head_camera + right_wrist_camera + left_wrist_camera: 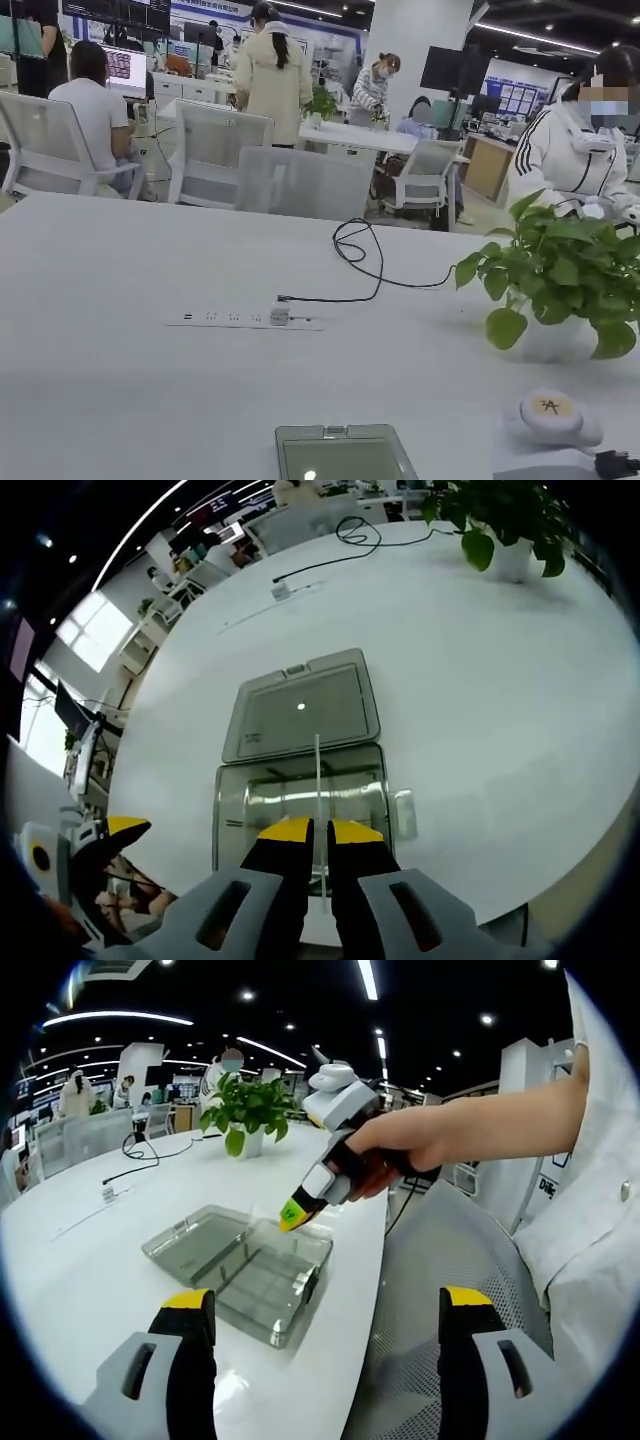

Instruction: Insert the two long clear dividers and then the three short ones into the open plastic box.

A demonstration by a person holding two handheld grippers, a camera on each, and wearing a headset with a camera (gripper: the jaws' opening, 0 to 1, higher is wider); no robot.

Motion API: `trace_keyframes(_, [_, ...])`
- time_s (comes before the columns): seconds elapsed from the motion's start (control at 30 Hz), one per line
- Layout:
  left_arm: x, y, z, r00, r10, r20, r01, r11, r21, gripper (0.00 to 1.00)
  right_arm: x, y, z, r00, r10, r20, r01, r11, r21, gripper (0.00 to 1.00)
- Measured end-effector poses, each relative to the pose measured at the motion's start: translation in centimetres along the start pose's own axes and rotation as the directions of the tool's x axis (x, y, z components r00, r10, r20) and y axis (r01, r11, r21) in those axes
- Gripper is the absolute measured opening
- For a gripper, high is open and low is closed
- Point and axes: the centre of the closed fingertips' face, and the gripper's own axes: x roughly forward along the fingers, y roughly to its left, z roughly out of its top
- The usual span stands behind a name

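The white bench [480, 680] carries the open plastic box [240, 780], its lid flat beside it. Above the box's middle, the right gripper [318, 830] has its fingers pinched on a clear divider [318, 780]. Keep it upright, square to the box's walls, and lower it evenly. The left gripper [326, 1298], fingers wide, waits near the box and could steady it.

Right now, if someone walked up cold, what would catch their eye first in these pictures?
First, the right gripper, its fingers shut on a thin clear divider held edge-on above the open plastic box, which sits near the edge of the white table. Next, the leafy potted plant on the right of the head view. The left gripper is open, facing the box.
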Motion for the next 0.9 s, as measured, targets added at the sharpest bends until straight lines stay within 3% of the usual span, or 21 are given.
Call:
trace_keyframes(0.43, [0.01, -0.29, -0.05, 0.9999, -0.01, -0.004, 0.01, 1.0, -0.007, 0.95, 0.47, -0.17, -0.28, 0.9999, -0.01, -0.008, 0.009, 1.0, -0.013, 0.07])
trace_keyframes(0.9, [0.17, -0.26, 0.14, 0.9999, -0.011, 0.001, 0.011, 1.0, -0.014, 0.95, 1.04, 0.48, -0.38, 0.9991, -0.023, -0.036, 0.02, 0.995, -0.097, 0.07])
